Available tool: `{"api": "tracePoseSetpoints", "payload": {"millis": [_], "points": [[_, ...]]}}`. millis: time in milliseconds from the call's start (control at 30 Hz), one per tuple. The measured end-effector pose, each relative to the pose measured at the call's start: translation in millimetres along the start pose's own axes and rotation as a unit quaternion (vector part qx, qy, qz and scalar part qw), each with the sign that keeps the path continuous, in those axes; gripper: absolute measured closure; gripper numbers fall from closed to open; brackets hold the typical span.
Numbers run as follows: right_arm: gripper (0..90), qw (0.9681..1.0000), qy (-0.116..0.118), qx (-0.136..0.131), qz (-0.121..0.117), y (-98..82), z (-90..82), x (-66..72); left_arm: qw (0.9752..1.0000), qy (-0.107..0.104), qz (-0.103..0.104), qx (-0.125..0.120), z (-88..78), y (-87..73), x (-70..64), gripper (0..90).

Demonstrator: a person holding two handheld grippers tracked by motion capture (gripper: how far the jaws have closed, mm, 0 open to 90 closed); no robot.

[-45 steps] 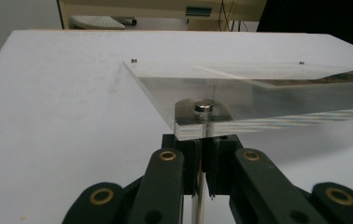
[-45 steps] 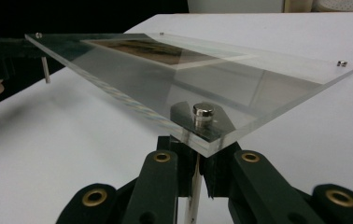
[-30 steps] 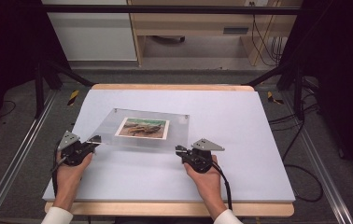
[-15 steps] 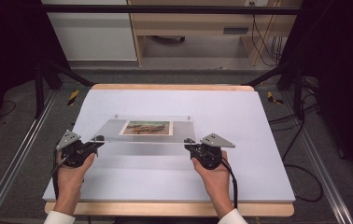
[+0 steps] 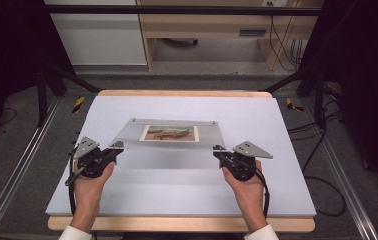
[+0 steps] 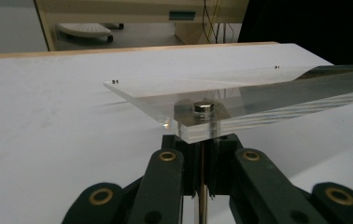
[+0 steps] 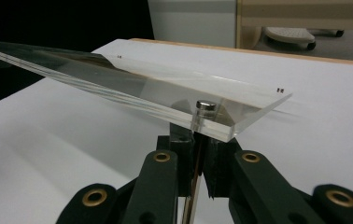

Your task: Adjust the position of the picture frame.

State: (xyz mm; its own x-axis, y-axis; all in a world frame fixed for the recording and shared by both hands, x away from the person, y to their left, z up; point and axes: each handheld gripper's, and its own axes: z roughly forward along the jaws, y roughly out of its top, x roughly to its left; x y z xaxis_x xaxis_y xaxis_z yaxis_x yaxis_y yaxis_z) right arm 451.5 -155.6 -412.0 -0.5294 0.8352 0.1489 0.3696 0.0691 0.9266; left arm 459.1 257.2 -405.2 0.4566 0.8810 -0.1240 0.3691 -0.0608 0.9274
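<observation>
A clear acrylic plate [image 5: 172, 145] hangs tilted over the white table mat [image 5: 177, 195], its near edge raised and its far edge low. A small landscape picture [image 5: 169, 133] shows inside the plate's outline; I cannot tell if it lies under the plate or sticks to it. My left gripper [image 5: 117, 148] is shut on the metal pin [image 6: 203, 107] at the plate's near left corner [image 6: 184, 126]. My right gripper [image 5: 218, 151] is shut on the matching pin [image 7: 205, 106] at the near right corner [image 7: 230, 126]. In both gripper views the black jaws close on the pin's thin shaft just below the plate.
The mat lies on a wooden tabletop [image 5: 177, 224] with metal rails [image 5: 22, 165] on either side. Cables [image 5: 322, 150] trail on the floor at the right. A cabinet [image 5: 97, 35] and a wooden desk [image 5: 207, 30] stand beyond the table.
Both hands have risen and drawn back toward the person, lifting the plate's near edge. The plate, flat on the mat before, now slopes, and the picture looks flatter.
</observation>
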Motion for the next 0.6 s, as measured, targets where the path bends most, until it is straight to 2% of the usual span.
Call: {"api": "tracePoseSetpoints", "payload": {"millis": [267, 400, 600], "points": [[83.3, 0.9996, -0.026, -0.009, -0.001, 2.5, -21.1, -23.4, 0.9997, -0.011, 0.016, -0.017, 17.7, 10.0, -28.4, 83.9], [83.3, 0.9993, -0.035, -0.014, -0.001, 0.7, -29.8, -32.2, 0.9995, -0.019, 0.017, -0.018, 22.6, 8.3, -37.1, 83.8], [83.5, 0.9991, -0.040, -0.017, -0.004, 0.1, -32.5, -36.5, 0.9992, -0.021, 0.015, -0.031, 22.2, 2.7, -42.6, 83.8]]}}
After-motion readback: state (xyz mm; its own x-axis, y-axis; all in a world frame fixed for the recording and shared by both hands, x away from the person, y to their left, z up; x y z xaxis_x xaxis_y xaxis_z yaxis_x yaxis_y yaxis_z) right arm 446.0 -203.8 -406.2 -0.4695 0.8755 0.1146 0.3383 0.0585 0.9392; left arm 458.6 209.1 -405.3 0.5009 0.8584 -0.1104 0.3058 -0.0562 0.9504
